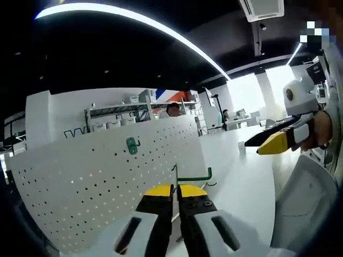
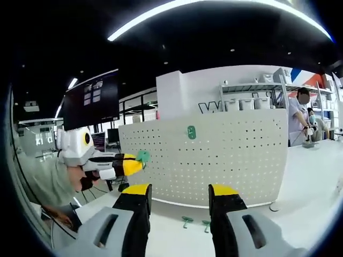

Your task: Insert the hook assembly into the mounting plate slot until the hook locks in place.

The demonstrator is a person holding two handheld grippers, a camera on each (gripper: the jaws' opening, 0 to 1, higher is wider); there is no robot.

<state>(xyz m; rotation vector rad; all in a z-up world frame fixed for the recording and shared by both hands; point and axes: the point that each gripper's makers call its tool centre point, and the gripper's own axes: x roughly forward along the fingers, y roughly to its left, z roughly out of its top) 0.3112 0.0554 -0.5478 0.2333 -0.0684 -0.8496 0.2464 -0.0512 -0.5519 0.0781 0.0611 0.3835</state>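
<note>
Left gripper [image 1: 176, 194], seen in its own view, has its yellow-tipped jaws pinched nearly together on a green hook [image 1: 194, 175], whose thin wire stem rises from between the tips and whose arm runs to the right with an upturned end. In the right gripper view that same gripper [image 2: 140, 158] comes in from the left, carrying something green at its tips, close to the left part of the pegboard. Right gripper [image 2: 180, 194] has its jaws spread wide with nothing between them; in the left gripper view it [image 1: 257, 145] hangs at the right, held by a hand [image 1: 320, 128], well apart from the board. One white pegboard [image 1: 96, 171] stands upright on the white table [image 1: 241, 182], just beyond the left gripper's tips. One green hook already mounted [image 1: 132, 144] sits on the board's upper part. Two spare green hooks [image 2: 194, 223] lie on the table in front of the board, between the right gripper's jaws in its view. Two people stand beyond the board near shelving [image 1: 120, 113].
</note>
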